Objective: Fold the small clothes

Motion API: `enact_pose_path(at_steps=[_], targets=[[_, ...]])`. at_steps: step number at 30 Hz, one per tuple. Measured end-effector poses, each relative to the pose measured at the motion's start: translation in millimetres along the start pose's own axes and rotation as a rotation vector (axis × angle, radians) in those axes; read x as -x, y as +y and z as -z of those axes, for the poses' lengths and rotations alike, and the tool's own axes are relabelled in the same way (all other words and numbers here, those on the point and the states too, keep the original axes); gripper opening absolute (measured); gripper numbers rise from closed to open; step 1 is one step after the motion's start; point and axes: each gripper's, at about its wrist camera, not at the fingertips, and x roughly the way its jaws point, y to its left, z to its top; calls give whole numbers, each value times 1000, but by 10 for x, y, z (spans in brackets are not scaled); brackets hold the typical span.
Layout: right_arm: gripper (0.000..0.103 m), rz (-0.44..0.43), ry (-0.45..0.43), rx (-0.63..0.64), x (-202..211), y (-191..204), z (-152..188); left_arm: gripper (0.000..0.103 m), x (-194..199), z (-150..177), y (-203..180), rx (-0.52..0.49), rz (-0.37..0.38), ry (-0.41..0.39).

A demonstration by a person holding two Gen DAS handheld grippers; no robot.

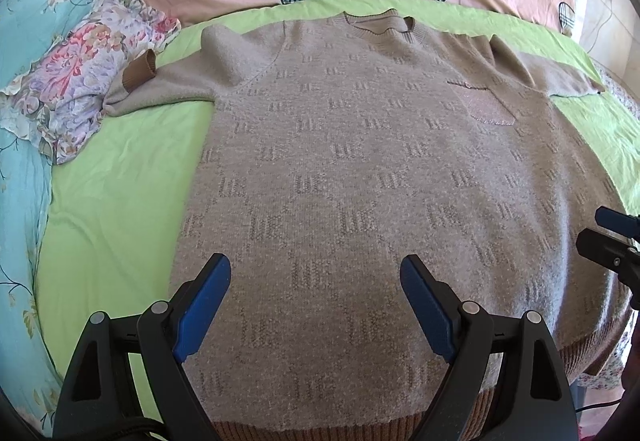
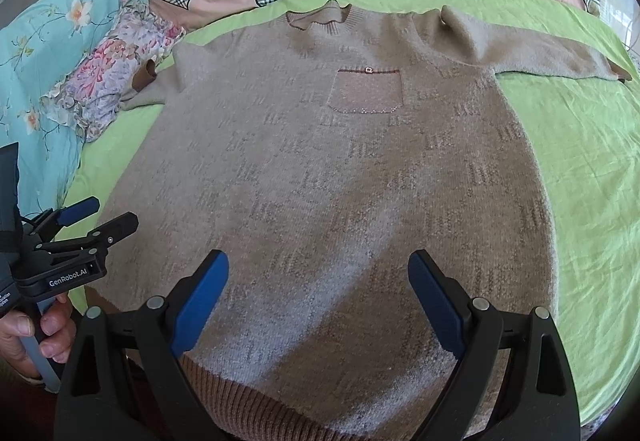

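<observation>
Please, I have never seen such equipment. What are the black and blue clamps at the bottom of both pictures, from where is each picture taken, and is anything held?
They are two hand-held grippers; a person carries one in each hand. A wide-angle camera on each looks along its own fingers. One picture shows the left gripper, the other the right gripper. Both are open over a beige sweater, spread flat on a green sheet, and hold nothing. A floral cloth lies by one sleeve.
</observation>
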Motion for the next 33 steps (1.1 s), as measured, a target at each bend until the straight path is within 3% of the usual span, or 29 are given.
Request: enact_pose_path(at_steps=[8,18,25,33], targets=[[91,-19,-17,-36,-27,-113,-8,88,-66,-24,-4,17,38,34],[91,1,-54,-111,-8,-535,-164,93,-208,-222,15,12,-4,27],[91,47,-91,-210,38,-1262,-480,95,-392,-529,56,9,-32,18],[89,145,-134,-392,10,-2467,-1041,95,-698,-1000,97,48,-30,20]])
